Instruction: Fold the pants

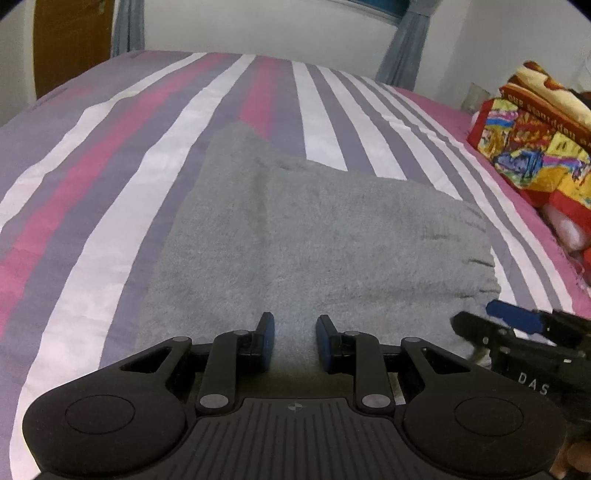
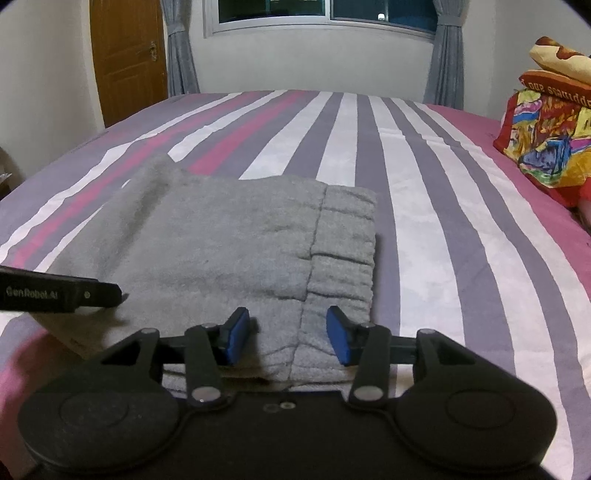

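Grey fleece pants (image 1: 314,229) lie folded into a compact slab on the striped bed (image 1: 92,166). My left gripper (image 1: 295,321) hovers over their near edge, its blue pads a small gap apart, with flat cloth showing between them and nothing pinched. In the right wrist view the pants (image 2: 221,240) show their gathered waistband (image 2: 347,240) along the right side. My right gripper (image 2: 286,314) stands open over the near waistband corner, pads clear of the cloth. Each gripper shows in the other's view: the right gripper (image 1: 517,321) at the right, the left gripper (image 2: 62,291) at the left.
A pile of colourful folded bedding (image 2: 546,140) sits at the bed's right side. Beyond the bed are a wooden door (image 2: 125,55), a window (image 2: 325,11) and grey curtains (image 2: 181,55). Striped sheet (image 2: 443,221) stretches to the right of and beyond the pants.
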### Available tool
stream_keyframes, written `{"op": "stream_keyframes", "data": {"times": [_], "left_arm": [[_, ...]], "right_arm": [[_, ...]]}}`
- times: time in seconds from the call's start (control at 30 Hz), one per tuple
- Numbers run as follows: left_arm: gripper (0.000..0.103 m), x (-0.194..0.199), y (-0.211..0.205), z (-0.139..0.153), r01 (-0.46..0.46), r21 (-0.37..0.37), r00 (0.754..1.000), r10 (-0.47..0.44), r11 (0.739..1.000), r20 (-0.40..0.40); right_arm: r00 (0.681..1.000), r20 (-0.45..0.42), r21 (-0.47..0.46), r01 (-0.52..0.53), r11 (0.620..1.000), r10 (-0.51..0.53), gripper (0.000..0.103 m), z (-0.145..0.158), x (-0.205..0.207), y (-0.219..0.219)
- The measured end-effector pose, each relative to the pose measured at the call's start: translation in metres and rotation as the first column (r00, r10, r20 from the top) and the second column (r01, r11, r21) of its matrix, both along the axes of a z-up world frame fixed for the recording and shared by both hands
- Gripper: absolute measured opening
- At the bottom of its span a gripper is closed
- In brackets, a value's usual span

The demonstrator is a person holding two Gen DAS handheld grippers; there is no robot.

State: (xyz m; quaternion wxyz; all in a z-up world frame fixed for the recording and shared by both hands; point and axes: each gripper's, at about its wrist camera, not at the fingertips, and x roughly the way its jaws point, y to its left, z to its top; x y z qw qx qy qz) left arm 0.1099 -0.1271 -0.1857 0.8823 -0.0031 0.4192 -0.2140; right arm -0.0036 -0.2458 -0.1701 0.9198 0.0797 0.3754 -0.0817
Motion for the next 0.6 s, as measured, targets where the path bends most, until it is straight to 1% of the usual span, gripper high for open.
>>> {"op": "stream_keyframes", "data": {"times": [0.07, 0.2, 0.27, 0.37, 0.43, 0.6], "left_arm": [[0.026, -0.003, 0.001, 0.001, -0.014, 0.008, 1.000, 0.014, 1.000, 0.004], [0.026, -0.008, -0.001, 0.007, -0.031, 0.053, 0.999, 0.029, 0.998, 0.028], [0.026, -0.009, -0.001, 0.011, -0.043, 0.060, 0.999, 0.041, 0.997, 0.032], [0.026, -0.007, 0.003, 0.016, -0.061, 0.064, 0.998, 0.059, 0.996, 0.035], [0.026, -0.005, 0.006, 0.018, -0.068, 0.070, 0.997, 0.065, 0.995, 0.037], [0.026, 0.001, 0.014, 0.019, -0.091, 0.080, 0.995, 0.088, 0.993, 0.037]], "right_arm": [[1.000, 0.003, 0.006, 0.005, 1.000, -0.005, 0.048, 0.001, -0.001, 0.000], [1.000, 0.003, 0.002, 0.002, 1.000, -0.002, 0.056, 0.008, 0.001, 0.005], [1.000, 0.008, 0.001, 0.001, 1.000, -0.001, 0.056, 0.013, 0.002, 0.006], [1.000, 0.014, 0.044, 0.015, 0.999, -0.016, 0.062, 0.017, 0.001, -0.001], [1.000, 0.013, 0.062, 0.025, 0.998, -0.025, 0.062, 0.017, 0.001, -0.005], [0.999, 0.012, 0.075, 0.032, 0.997, -0.033, 0.062, 0.020, -0.001, -0.008]]}}
